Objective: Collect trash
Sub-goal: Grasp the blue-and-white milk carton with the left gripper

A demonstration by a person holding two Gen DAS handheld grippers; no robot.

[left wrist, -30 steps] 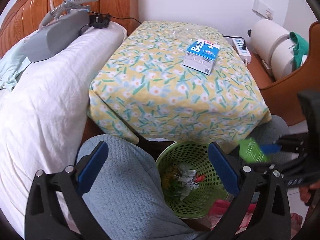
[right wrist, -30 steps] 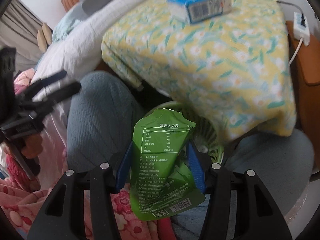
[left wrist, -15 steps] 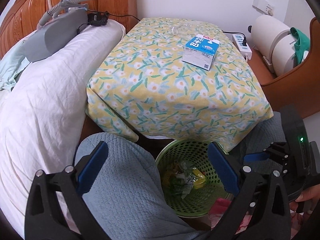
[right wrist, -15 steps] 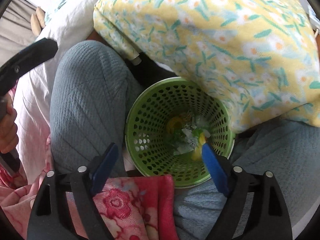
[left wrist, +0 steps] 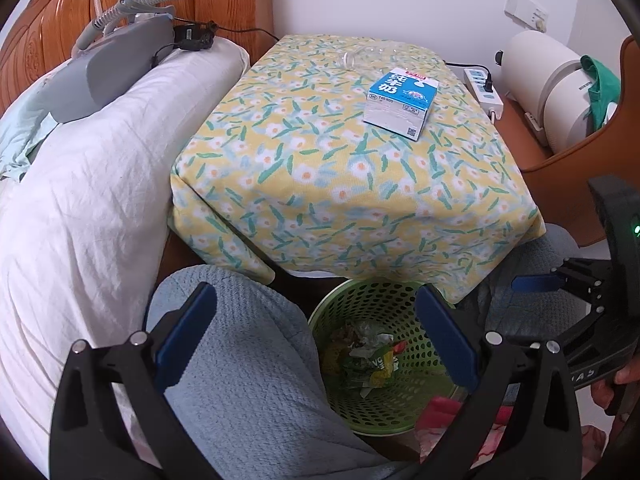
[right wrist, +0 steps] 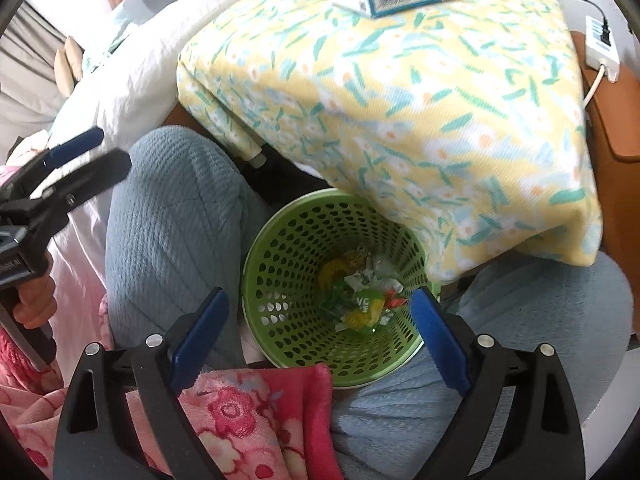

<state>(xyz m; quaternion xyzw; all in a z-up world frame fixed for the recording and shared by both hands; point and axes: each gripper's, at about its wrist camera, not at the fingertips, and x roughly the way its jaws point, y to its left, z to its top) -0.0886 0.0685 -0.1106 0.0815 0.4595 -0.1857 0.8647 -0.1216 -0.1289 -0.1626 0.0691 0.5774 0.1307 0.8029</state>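
The right gripper (right wrist: 316,340) is empty now, fingers spread wide over the round green perforated plastic bin (right wrist: 280,280); a second ago it pinched a green printed snack pouch (right wrist: 362,304), which now lies in the bin bottom among crumpled wrappers. So one piece of trash is done. The left gripper (left wrist: 316,340) is also released, holding nothing, hovering above the bin just as a second ago. The bin stands on the floor between the person's knees, partly under the front edge of the table draped in a yellow floral cloth (left wrist: 320,168).

Next likely target: blue and white rectangular milk carton (left wrist: 400,100), lying flat near the table's far right corner, intact, not crushed. A clear plastic bottle (left wrist: 360,56) lies near the far edge, hard to see.
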